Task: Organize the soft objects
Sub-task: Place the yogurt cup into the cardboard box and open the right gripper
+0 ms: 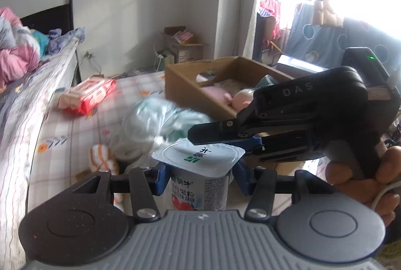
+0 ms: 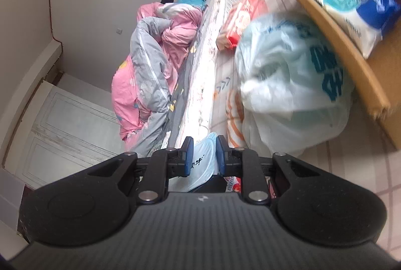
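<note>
My left gripper (image 1: 199,176) is shut on a white yogurt cup (image 1: 200,187) and holds it upright above the bed. My right gripper (image 1: 215,142) comes in from the right, and its fingers pinch the edge of the cup's foil lid (image 1: 200,157). In the right wrist view the right gripper (image 2: 202,157) is shut on that pale lid (image 2: 201,164). A cardboard box (image 1: 190,87) behind holds a pink plush toy (image 1: 240,98) and a blue-white tissue pack (image 2: 356,6). A pale plastic bag (image 1: 155,124) and an orange-striped soft toy (image 1: 102,157) lie in front of the box.
A red tissue pack (image 1: 87,94) lies on the checked sheet to the left. A pink and grey quilt (image 2: 153,64) is heaped on the bed beyond a raised mattress edge (image 1: 32,99). A small open carton (image 1: 183,44) stands by the wall.
</note>
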Tool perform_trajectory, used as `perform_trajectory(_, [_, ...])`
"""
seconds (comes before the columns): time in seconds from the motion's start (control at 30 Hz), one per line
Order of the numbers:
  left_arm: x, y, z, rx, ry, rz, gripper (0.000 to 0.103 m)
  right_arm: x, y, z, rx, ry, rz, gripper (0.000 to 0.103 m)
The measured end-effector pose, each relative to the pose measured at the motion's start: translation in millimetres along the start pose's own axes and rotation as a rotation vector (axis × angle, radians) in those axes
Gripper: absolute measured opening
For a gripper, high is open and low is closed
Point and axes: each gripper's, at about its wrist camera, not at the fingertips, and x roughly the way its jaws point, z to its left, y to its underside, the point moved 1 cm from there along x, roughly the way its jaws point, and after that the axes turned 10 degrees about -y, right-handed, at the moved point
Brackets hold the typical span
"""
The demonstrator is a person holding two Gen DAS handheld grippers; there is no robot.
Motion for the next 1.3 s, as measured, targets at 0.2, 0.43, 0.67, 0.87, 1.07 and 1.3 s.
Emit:
perform_trajectory(0.2, [34.8,-57.5,-39.4,0.037,0.107,-0.029,0.054,-54.0,-63.2,18.9,-0.065,0.020,-0.106,0.020])
perform_trajectory(0.43, [106.3,-95.4,-86.7,0.077,0.239,0.072,0.054,-112.3,-124.0,-10.7,-0.033,0.123,-0.167,0.020])
perform_trajectory(0.67, [171.1,-85.4,-105.9,0.110,0.280,0.304,0.052,-118.4,-154.4,-71.3,0.090,0.234,-0.055,0.021])
perform_trajectory(0.87, [183.0,-67.3,-106.0,0.161,0.251,0.361,0.059,-110.7,-158.5,-107.0,0.139,0.328,0.054,0.022])
perform_trajectory(1.07, [167.0,-74.6,-101.6,0.160,0.229,0.331,0.063,-103.0,-159.3,-120.7,0.154,0.356,0.125,0.025])
perform_trajectory(1.3, [132.2,-80.6,-70.2,0.086,0.182,0.245,0.067,-86.4,-169.8,-114.2,0.053,0.459,0.137,0.039])
